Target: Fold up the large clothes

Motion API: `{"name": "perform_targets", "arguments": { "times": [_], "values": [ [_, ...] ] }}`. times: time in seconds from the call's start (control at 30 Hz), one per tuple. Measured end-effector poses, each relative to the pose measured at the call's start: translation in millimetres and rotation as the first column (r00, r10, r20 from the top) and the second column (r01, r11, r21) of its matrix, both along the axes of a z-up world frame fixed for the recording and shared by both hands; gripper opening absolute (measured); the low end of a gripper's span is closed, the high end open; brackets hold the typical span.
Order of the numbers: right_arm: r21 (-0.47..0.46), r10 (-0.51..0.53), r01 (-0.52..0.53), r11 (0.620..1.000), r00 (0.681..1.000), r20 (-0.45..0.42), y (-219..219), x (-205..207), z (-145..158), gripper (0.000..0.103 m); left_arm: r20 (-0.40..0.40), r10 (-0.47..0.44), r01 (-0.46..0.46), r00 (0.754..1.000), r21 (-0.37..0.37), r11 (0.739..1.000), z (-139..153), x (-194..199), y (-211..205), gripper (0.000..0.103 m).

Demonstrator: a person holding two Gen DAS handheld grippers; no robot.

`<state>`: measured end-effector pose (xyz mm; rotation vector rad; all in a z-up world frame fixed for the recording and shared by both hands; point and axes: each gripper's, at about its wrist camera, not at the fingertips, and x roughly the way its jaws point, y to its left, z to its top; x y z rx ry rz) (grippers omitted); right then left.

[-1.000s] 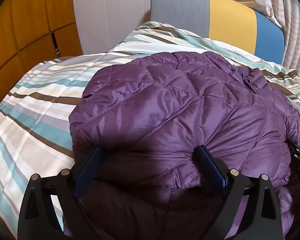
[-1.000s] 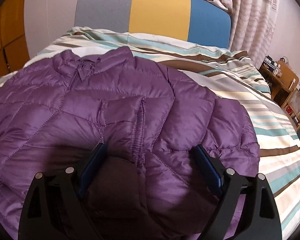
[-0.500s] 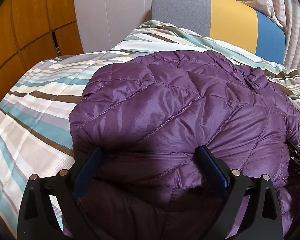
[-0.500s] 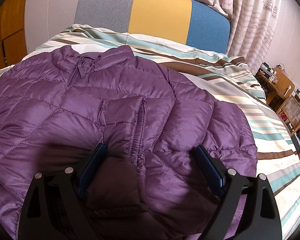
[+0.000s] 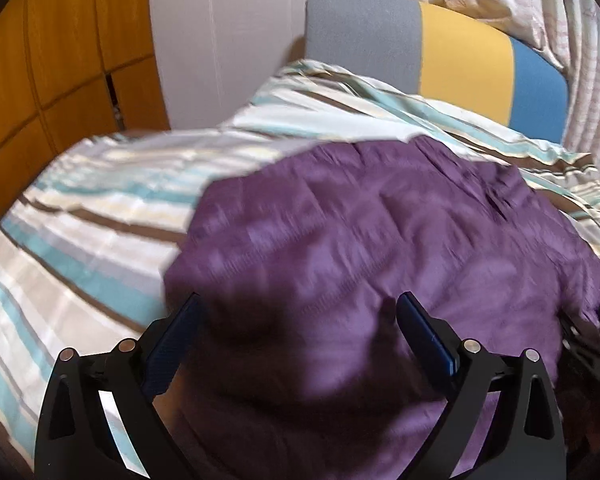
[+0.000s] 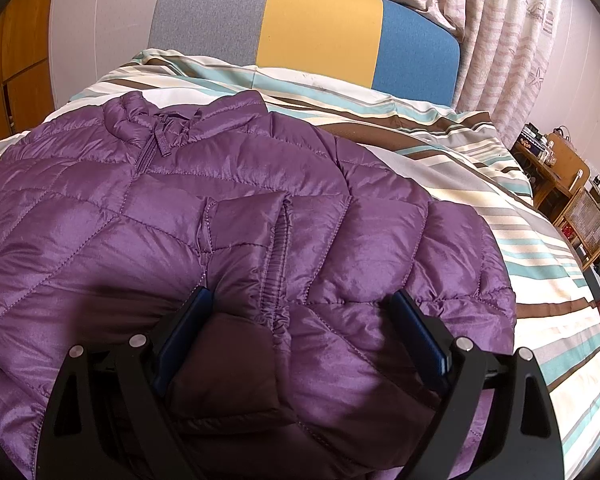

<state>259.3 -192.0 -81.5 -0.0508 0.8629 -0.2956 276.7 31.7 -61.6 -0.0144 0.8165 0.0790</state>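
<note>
Both grippers, left [image 5: 298,322] and right [image 6: 300,320], stay spread apart over the purple jacket [image 6: 260,220] on the bed [image 6: 540,280] beneath them, and my left view has blurred, so probably I'm lifting away, sleeves seemingly folded.

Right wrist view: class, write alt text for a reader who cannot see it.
A purple quilted puffer jacket, zipped to the collar, lies spread on a striped duvet, with the open right gripper straddling its near edge. Behind stands a headboard in grey, yellow and blue panels, with curtains and a wooden side table at right.
</note>
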Motion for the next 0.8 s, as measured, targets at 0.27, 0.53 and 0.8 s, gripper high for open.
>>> {"name": "perform_targets", "arguments": {
  "times": [0.27, 0.53, 0.8],
  "values": [
    [0.002, 0.001, -0.001, 1.000, 1.000, 0.000, -1, 0, 0, 0.090, -0.119, 0.067, -0.059, 0.991, 0.067, 0.996, -26, 60, 30, 0.095],
    [0.010, 0.001, -0.001, 1.000, 1.000, -0.002, -1, 1, -1, 0.092, -0.133, 0.046, -0.050, 0.990, -0.025, 0.998, -48, 68, 44, 0.100],
    [0.017, -0.001, 0.001, 1.000, 1.000, -0.003, -3, 1, -2, 0.093, -0.082, 0.089, -0.085, 0.993, 0.041, 0.995, -16, 35, 41, 0.100]
  ]
}}
